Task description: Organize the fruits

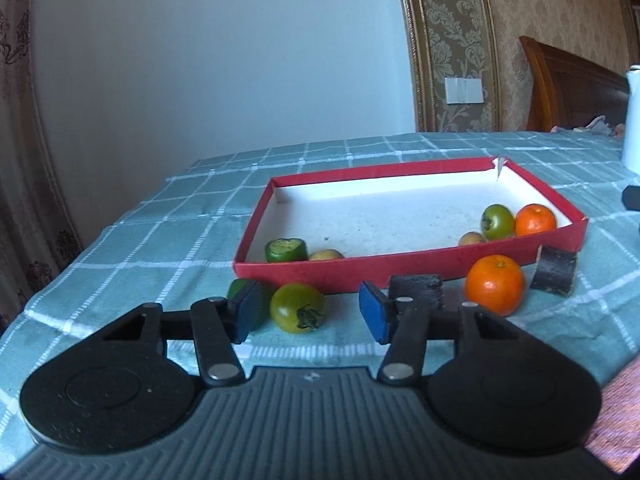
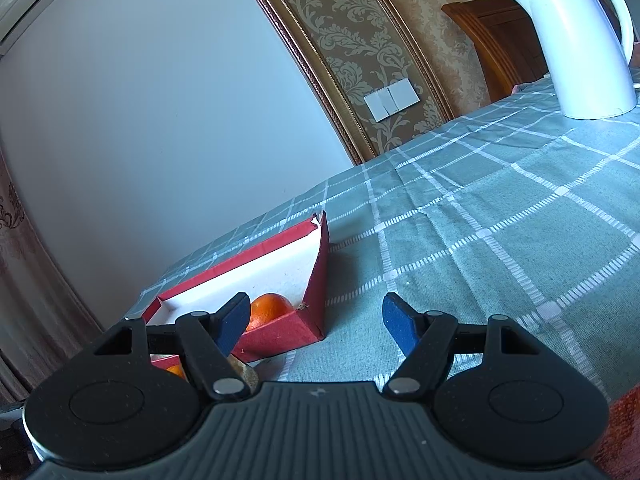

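A red tray (image 1: 400,266) with a white floor lies on the checked cloth. In it are a green tomato (image 1: 497,221), an orange (image 1: 535,219), two small yellowish fruits (image 1: 471,238) and a cut green piece (image 1: 285,249). In front of the tray lie a green tomato (image 1: 296,308), an orange (image 1: 495,284) and two dark chunks (image 1: 417,290). My left gripper (image 1: 314,312) is open, its jaws on either side of the near green tomato. My right gripper (image 2: 316,322) is open and empty beside the tray's right corner (image 2: 316,312), with the orange (image 2: 267,310) behind its left finger.
A white kettle (image 2: 580,40) stands at the back right of the table. A green object (image 1: 237,288) is partly hidden behind my left finger. The table's left edge drops off near the curtain. A wooden headboard (image 1: 568,84) is behind the table.
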Demonstrator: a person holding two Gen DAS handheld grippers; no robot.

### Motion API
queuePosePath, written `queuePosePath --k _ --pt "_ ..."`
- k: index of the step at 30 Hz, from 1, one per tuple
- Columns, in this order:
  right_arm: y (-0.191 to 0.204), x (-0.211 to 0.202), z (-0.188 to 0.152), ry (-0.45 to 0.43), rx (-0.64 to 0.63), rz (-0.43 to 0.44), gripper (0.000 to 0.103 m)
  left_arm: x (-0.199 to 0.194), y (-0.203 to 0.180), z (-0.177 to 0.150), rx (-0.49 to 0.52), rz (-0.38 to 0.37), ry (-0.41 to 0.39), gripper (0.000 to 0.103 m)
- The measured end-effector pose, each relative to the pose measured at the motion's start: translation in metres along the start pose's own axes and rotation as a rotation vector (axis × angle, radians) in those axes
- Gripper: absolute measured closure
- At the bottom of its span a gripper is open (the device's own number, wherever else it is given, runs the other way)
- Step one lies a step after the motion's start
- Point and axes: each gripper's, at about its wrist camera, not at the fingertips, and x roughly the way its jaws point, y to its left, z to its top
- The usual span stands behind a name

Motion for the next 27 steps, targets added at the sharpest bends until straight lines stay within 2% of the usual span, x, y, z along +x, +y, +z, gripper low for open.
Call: queuePosePath --k 12,15,21,23,25,27 --pt "-0.001 0.0 0.0 0.0 0.002 0.003 0.03 -0.007 -0.03 0.006 0.042 -0.096 -0.029 0.052" --pt "0.0 0.0 0.0 -0.002 0.003 0.004 0.03 -0.002 -0.035 0.006 0.051 -0.088 -0.006 0.052" --pt "-0.001 0.0 0.0 -0.001 0.002 0.004 0.03 0.011 -0.043 0.005 0.062 -0.125 0.054 0.052" --pt "-0.001 0.0 0.0 -0.002 0.003 0.004 0.03 0.012 -0.042 0.004 0.055 -0.136 0.063 0.057" --pt "-0.001 0.0 0.0 -0.002 0.003 0.004 0.03 0.013 -0.041 0.004 0.047 -0.138 0.07 0.067" --pt "-0.001 0.0 0.0 -0.001 0.003 0.004 0.03 0.014 -0.039 0.004 0.034 -0.135 0.076 0.07"
